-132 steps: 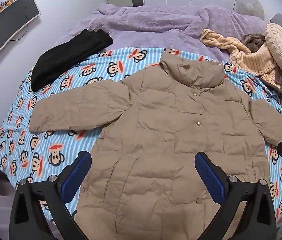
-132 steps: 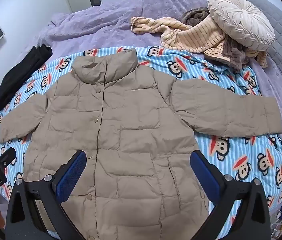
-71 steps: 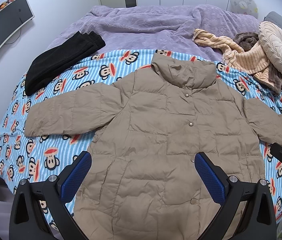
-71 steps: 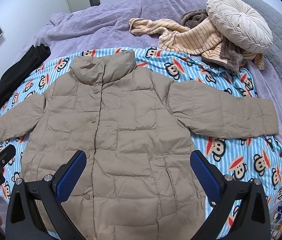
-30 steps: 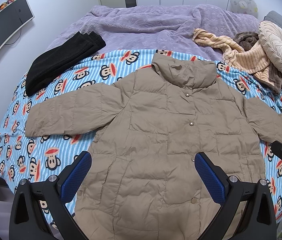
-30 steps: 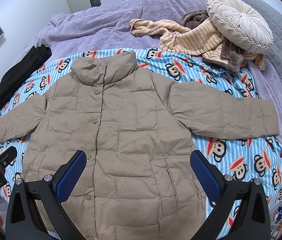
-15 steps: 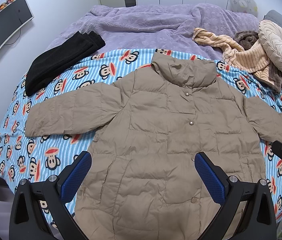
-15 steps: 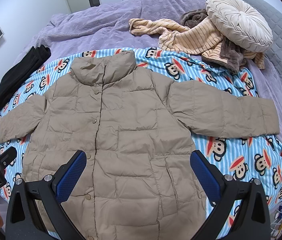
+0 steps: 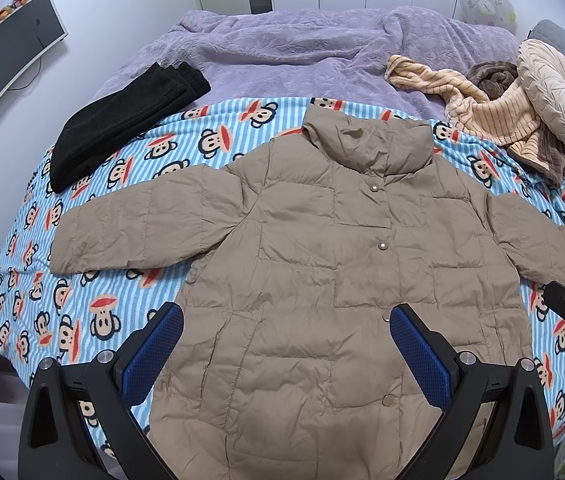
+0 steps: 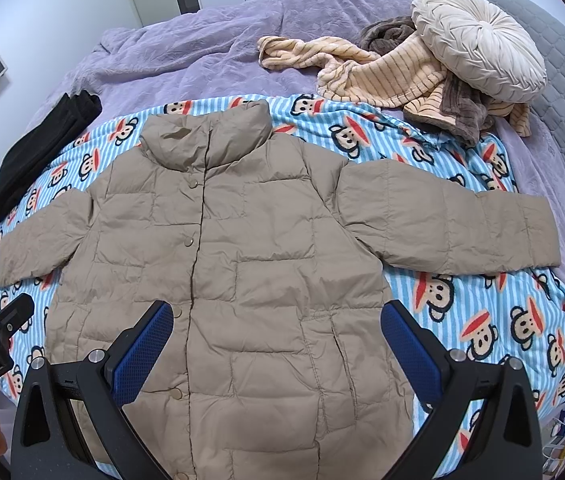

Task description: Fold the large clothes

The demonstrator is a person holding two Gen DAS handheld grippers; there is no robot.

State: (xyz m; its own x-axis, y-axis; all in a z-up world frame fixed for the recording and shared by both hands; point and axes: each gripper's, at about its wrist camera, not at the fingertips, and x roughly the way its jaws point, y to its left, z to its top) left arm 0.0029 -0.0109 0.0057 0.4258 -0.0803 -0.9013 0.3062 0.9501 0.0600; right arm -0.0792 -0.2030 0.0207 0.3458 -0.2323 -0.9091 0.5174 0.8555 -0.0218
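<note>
On the bed, a beige quilted jacket (image 9: 322,264) lies flat and face up on a blue striped blanket with a monkey print (image 9: 94,304), snaps closed down the front, collar (image 9: 366,144) toward the far side. Both sleeves are spread outward — the left sleeve (image 9: 138,232) reaches over the blanket's left part, the right sleeve (image 10: 450,228) extends toward the grey bed edge. The hem is nearest the cameras.

Left gripper (image 9: 286,344): jaws spread wide, blue pads (image 9: 150,352) apart, nothing between them; it hovers above the lower part of the jacket. Whether the fingers touch the fabric, I cannot tell.

Right gripper (image 10: 278,344): likewise released, blue pads (image 10: 410,352) well apart, empty, poised over the lower front beside the snap placket.

Surroundings — a folded black garment (image 9: 122,120) lies at the blanket's far left corner, partly on the purple bedspread (image 9: 302,52). A striped tan and brown garment heap (image 10: 394,72) sits at the far right, touching a round cream pleated cushion (image 10: 478,40). A monitor (image 9: 10,48) hangs on the left wall.
</note>
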